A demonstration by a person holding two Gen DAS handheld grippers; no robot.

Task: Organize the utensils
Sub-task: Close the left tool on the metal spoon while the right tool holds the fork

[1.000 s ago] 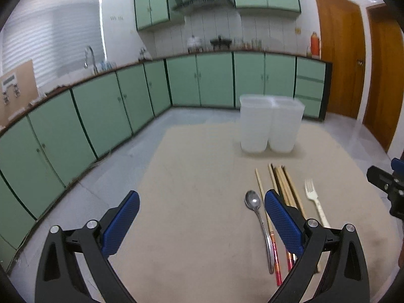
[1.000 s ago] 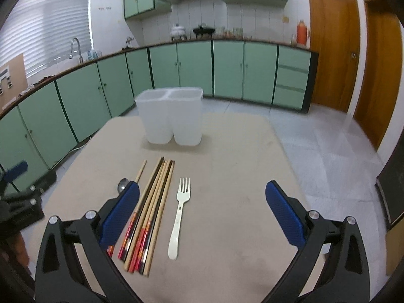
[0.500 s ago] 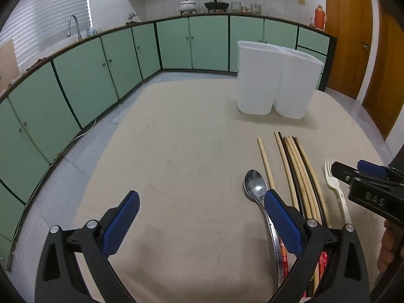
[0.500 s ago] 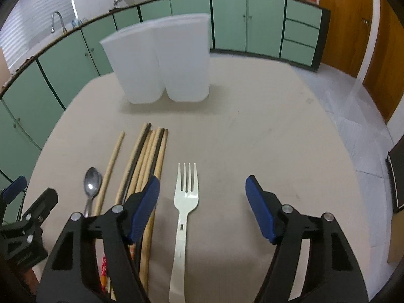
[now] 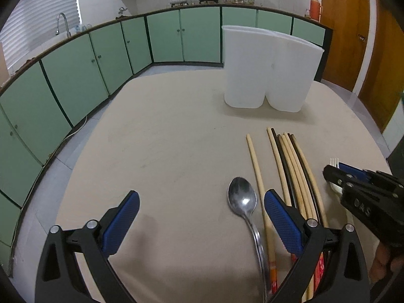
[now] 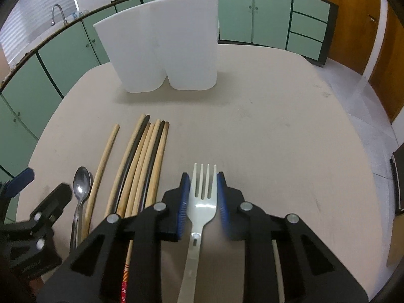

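Observation:
A cream plastic fork (image 6: 204, 197) lies on the beige table, tines pointing away. My right gripper (image 6: 201, 197) is low over it with its blue pads on either side of the fork head, nearly closed on it. Several chopsticks (image 6: 141, 166) and a metal spoon (image 6: 81, 184) lie to its left. A white two-compartment holder (image 6: 161, 48) stands upright at the back. My left gripper (image 5: 202, 222) is open and empty; its right pad is next to the spoon (image 5: 242, 199) and chopsticks (image 5: 290, 166). The holder also shows in the left wrist view (image 5: 267, 65).
Green cabinets (image 5: 75, 75) curve round the room behind the table. The table edge (image 5: 75, 161) drops off on the left. A brown door (image 5: 353, 30) is at the right. A dark object (image 6: 399, 176) sits beyond the table's right edge.
My right gripper has dropped onto the fork and its jaws have narrowed round the fork head. My left gripper has moved lower and closer to the spoon, still open.

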